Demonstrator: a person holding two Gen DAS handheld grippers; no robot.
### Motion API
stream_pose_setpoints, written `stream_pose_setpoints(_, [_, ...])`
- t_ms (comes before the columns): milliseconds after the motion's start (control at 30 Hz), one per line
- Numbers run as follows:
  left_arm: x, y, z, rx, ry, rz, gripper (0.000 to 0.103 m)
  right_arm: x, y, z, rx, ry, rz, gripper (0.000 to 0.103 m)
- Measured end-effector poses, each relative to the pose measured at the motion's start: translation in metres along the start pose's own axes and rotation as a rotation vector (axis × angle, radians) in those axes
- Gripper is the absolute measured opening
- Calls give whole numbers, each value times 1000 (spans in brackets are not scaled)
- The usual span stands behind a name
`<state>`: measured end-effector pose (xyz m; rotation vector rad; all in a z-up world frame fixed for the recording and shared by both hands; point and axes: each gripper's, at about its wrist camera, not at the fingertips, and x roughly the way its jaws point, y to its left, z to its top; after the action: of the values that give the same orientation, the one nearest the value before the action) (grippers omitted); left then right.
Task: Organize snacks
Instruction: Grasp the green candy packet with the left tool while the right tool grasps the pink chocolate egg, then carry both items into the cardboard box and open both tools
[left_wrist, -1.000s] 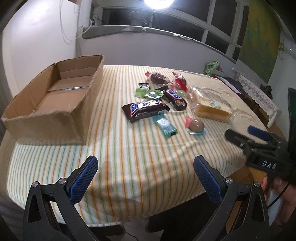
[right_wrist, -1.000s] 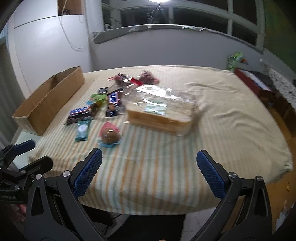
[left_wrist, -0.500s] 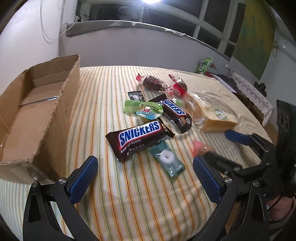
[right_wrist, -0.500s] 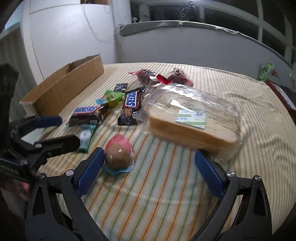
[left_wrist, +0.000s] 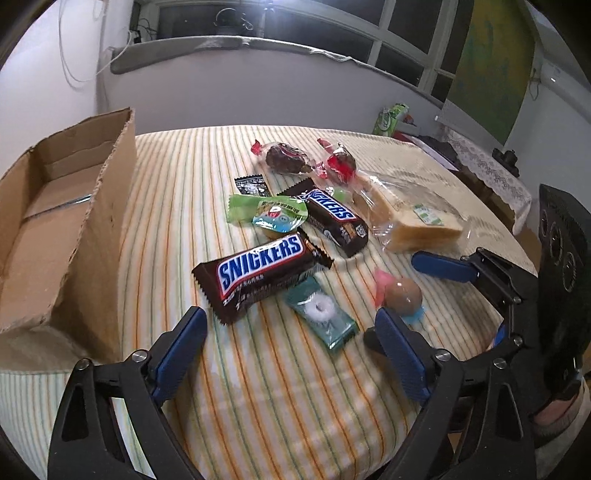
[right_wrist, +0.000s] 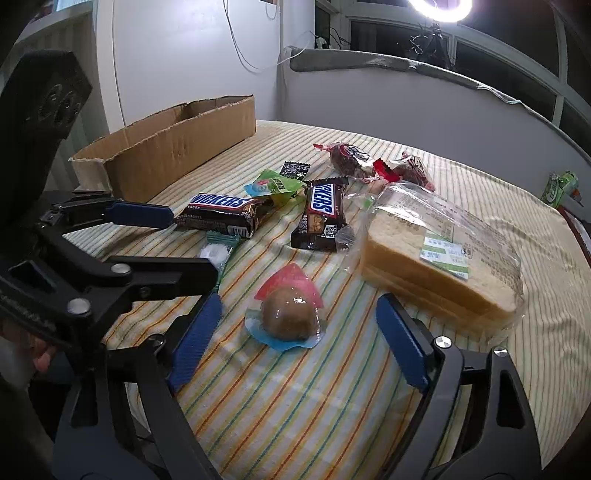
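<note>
Snacks lie on the striped tablecloth (left_wrist: 280, 391): a near Snickers bar (left_wrist: 260, 271), a second Snickers bar (left_wrist: 332, 218), a teal mint packet (left_wrist: 320, 313), a green jelly cup (left_wrist: 275, 216) and bagged bread (left_wrist: 413, 216). A brown round treat in clear wrap (right_wrist: 288, 314) sits just ahead of my right gripper (right_wrist: 297, 341), between its open blue pads. My left gripper (left_wrist: 291, 356) is open and empty, just short of the near Snickers and mint. An open cardboard box (left_wrist: 55, 236) stands left.
Two wrapped dark and red sweets (left_wrist: 306, 160) and a small black sachet (left_wrist: 251, 184) lie farther back. The right gripper shows in the left wrist view (left_wrist: 424, 295); the left gripper shows in the right wrist view (right_wrist: 170, 240). The table's front edge is close below both grippers.
Both grippers have moved forward over the table toward the snacks. The right gripper's pads now flank the round treat. Both stayed open.
</note>
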<state>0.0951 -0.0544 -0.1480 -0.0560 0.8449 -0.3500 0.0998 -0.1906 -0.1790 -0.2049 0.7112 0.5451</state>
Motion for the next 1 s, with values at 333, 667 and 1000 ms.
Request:
stream_pose_setpoints(333, [15, -16, 10, 87, 32, 97, 42, -5, -7, -3, -30, -36, 35, 39])
stream_pose_setpoints(667, [4, 1, 5, 12, 20, 78, 4, -9, -6, -7, 4, -58, 15, 38])
stream_pose_setpoints(1000, [-13, 3, -1, -48, -33, 55, 4, -20, -1, -13, 67, -83, 1, 38])
